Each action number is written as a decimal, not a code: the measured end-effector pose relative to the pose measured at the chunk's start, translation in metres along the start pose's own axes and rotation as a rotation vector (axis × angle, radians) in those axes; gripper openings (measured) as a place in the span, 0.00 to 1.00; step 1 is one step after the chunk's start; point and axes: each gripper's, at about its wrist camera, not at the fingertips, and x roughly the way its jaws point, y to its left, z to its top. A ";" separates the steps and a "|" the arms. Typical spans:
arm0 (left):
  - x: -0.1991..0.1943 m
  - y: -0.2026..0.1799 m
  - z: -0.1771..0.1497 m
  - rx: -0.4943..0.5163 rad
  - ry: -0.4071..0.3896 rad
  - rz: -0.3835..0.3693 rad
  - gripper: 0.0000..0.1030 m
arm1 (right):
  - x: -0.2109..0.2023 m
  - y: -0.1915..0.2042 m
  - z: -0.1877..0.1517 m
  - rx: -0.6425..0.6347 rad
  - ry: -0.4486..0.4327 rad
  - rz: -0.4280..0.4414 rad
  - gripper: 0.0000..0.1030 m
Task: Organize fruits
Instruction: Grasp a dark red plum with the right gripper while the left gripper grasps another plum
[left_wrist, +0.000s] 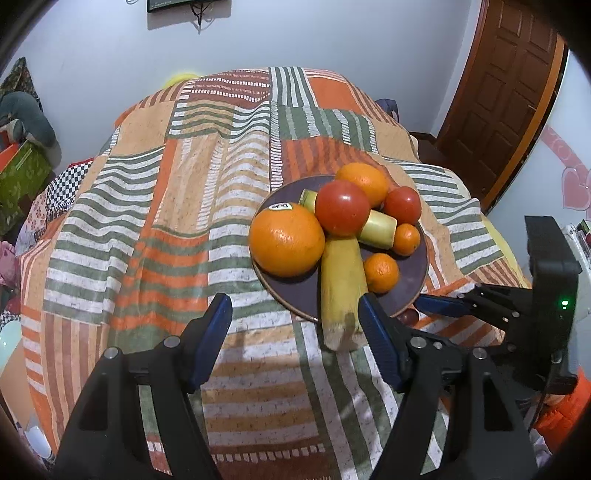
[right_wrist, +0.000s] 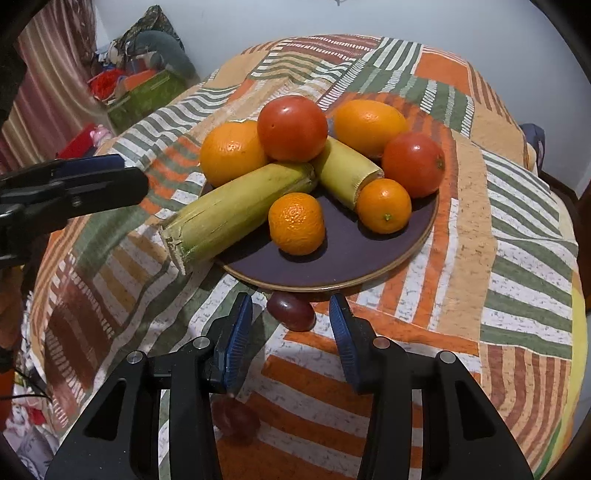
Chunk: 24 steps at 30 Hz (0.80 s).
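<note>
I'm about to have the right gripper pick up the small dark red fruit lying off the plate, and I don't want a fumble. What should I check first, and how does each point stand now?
1. Right gripper open: ok, fingers apart and empty.
2. Dark red fruit lined up between the fingers: ok, it lies just ahead of the gap, on the cloth.
3. Room around the fruit: not ok, it sits right against the plate rim, partly under it.
4. Left gripper out of the way: ok, open and off to the side.
5. Long corn cob stable: cannot tell; its cut end overhangs the rim.
6. Second dark fruit near the right fingers: cannot tell; blurred and partly hidden.
</note>
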 end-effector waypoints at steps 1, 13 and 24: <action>0.000 -0.001 -0.001 0.001 0.004 0.000 0.68 | 0.000 0.001 0.000 -0.008 0.000 -0.004 0.27; -0.008 -0.035 -0.023 0.014 0.046 -0.059 0.68 | -0.038 -0.006 -0.015 0.029 -0.063 -0.028 0.24; 0.001 -0.082 -0.050 0.061 0.128 -0.115 0.61 | -0.095 -0.029 -0.041 0.097 -0.149 -0.062 0.24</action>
